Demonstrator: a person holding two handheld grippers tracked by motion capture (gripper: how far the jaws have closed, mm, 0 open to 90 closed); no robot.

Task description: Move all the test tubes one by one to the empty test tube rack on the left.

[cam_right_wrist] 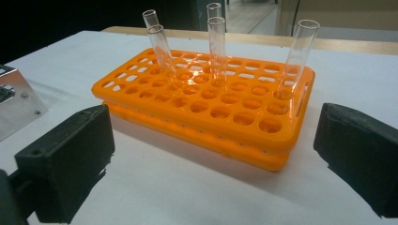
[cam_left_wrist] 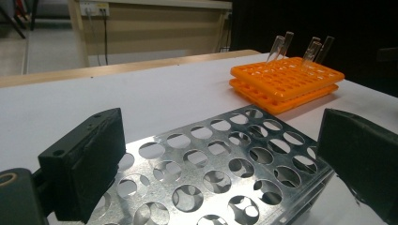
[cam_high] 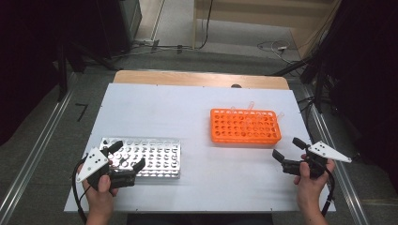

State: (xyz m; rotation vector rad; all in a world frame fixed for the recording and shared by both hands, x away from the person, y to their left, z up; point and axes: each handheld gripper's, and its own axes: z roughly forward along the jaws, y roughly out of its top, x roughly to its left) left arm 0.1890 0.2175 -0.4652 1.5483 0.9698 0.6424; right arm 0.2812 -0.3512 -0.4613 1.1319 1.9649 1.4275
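An orange tube rack (cam_high: 245, 125) stands right of the table's middle with several clear glass tubes (cam_high: 251, 106) upright along its far side. A perforated metal rack (cam_high: 155, 157) with bare holes lies at the near left. My left gripper (cam_high: 127, 155) hovers over that rack's near-left corner, jaws wide with nothing between them; in the left gripper view the metal rack (cam_left_wrist: 211, 168) lies just beyond the gripper (cam_left_wrist: 220, 159). My right gripper (cam_high: 288, 149) is open just off the orange rack's near-right corner. The right gripper view faces the orange rack (cam_right_wrist: 211, 108) and its tubes (cam_right_wrist: 217, 42).
The white table top (cam_high: 197, 108) has a wooden strip along its far edge. Cables lie on the floor beyond. A corner of the metal rack (cam_right_wrist: 14, 103) sits at the left of the right gripper view. Bare table lies between the two racks.
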